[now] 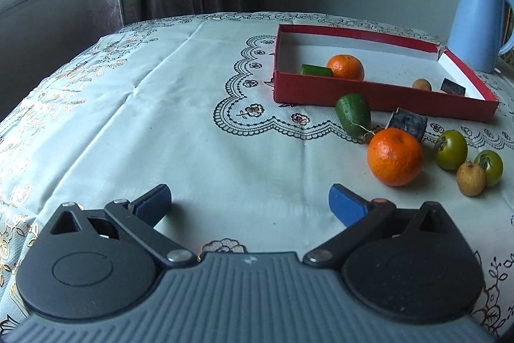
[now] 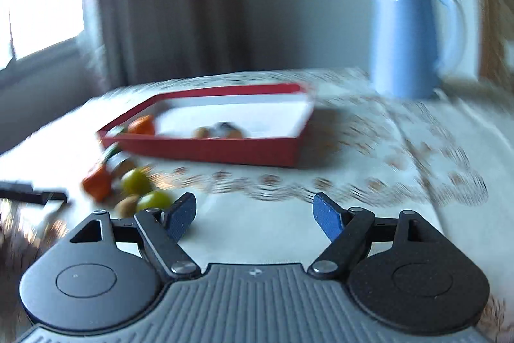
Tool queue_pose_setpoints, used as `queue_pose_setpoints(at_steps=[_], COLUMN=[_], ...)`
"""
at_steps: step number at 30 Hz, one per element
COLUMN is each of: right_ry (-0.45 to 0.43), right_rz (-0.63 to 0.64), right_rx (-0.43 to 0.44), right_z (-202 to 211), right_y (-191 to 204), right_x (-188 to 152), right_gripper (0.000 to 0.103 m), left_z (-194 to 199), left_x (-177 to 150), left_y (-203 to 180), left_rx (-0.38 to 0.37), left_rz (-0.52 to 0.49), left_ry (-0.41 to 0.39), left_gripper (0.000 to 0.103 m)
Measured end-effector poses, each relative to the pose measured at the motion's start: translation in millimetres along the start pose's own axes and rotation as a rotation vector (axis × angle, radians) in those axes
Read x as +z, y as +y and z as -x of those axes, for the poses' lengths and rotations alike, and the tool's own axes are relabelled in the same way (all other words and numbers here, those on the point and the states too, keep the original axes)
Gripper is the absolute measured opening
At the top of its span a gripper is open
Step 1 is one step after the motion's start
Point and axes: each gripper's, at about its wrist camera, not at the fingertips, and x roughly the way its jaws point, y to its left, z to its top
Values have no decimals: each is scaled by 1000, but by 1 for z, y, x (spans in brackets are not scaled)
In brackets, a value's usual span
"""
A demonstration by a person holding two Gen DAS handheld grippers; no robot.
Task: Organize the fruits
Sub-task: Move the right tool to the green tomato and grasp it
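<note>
**Fruit sorting partly done: four pieces boxed, six loose**

Inside the red box (image 1: 379, 92), toward the far right of the table, four things already lie: one orange (image 1: 346, 66) with a green cucumber piece (image 1: 316, 70) touching it at the left end, and a small tan fruit (image 1: 421, 84) beside a dark chunk (image 1: 453, 86) at the right end.

Six pieces are left on the tablecloth (image 1: 160, 118), just in front of the box: one cucumber end (image 1: 352, 114), one dark chunk (image 1: 408, 122), one large orange (image 1: 394, 157), two green tomatoes (image 1: 450, 149) (image 1: 489, 166) and one tan fruit (image 1: 471, 178). By that count, less than half of the job looks finished.

The left gripper (image 1: 250, 204) hangs over bare cloth near the orange, its jaws spread wide and holding nothing. The right gripper (image 2: 254, 216) also stands apart and empty; its view is blurred, with the loose fruit at its left.

A blue kettle (image 1: 478, 21) stands beyond the box, at the far right.
</note>
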Motion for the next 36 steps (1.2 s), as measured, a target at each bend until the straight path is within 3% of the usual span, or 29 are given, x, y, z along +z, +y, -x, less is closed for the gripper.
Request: queue_pose_setpoints(at_steps=[3,7,9,11,19,25,30,36], right_ry=[4,38,45,57,74,73,72,95], right_rz=[94,162,168,177,261,301,295,250], right_rx=[48,47,51,62,81,100,112,150], right_z=[-2,-8,-9,-10,-17,-24,-28,-34], right_y=[21,36,37,40,58,68,69,65], right_x=[0,0,1,0,1,3,7,7], right_gripper=[80,79,63,54,52,40,34,33], left_z=[0,0,0,0,1,2,2,1], left_x=[0,0,0,0,0,0,0,1], left_y=[2,2,2,2,-2,-1,0,1], left_rx=[-7,-8,-7,-5,13,10,6,2], left_rz=[9,11,11,9,-4,0,5,10], left_ry=[3,4,4,3,-2,0,2,4], left_gripper=[103,103,103,103,103,103,103,103])
